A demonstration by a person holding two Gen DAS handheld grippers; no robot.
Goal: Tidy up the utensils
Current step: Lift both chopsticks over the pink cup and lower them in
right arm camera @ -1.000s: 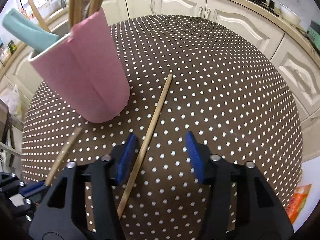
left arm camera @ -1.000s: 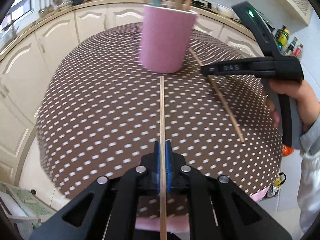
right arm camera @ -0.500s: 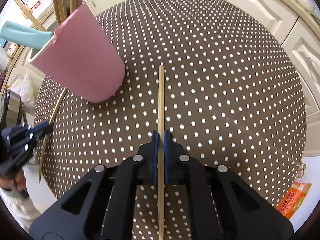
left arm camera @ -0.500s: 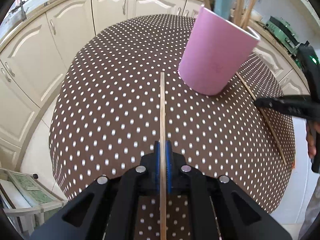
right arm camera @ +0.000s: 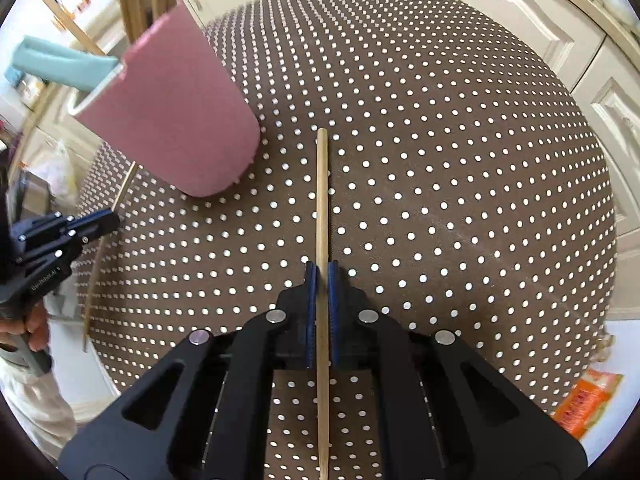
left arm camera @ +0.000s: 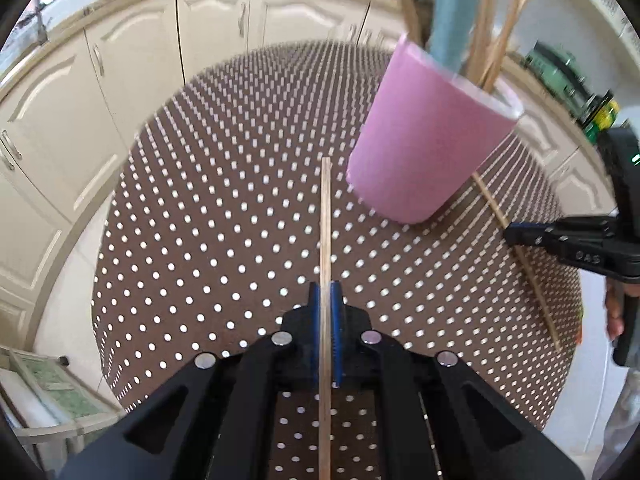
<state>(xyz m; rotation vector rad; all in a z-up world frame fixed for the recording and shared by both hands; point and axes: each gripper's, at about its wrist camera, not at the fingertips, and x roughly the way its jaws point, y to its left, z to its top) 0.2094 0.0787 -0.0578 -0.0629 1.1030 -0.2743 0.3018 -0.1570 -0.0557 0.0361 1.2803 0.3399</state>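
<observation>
Now both tools carry a chopstick. One second back the right tool (right arm camera: pixel 319 276) stood with its jaws wide over a wooden chopstick lying loose on the dotted desk (right arm camera: pixel 460 128); half a second back the jaws had closed on it, and at present the blue pads pinch that right-hand chopstick (right arm camera: pixel 321 192) near its middle, its far end pointing forward over the cloth. From this view I cannot tell whether its tip touches the desk or clears it. The left tool (left arm camera: pixel 326 296) is clamped narrow on the left-hand chopstick (left arm camera: pixel 325 220), as it was throughout the second; against the earlier left views, the pink holder (left arm camera: pixel 428 148) now sits right of centre instead of straight ahead.

Judgement: the pickup step is done for both sticks, and what remains is carrying each to the holder and dropping it in upright, one at a time to avoid a clash at the rim.

Count, current views:
- chopsticks held: 2, one per tool.
- loose utensils on the desk: 0 seen.
- holders: 1, pink, standing on the desk between the two tools.
- items already in the holder: one teal-handled utensil (right arm camera: pixel 60 64), plus several wooden sticks (left arm camera: pixel 496 20); blur prevents an exact number.
- tools: 2, each held by a person's hand.
</observation>
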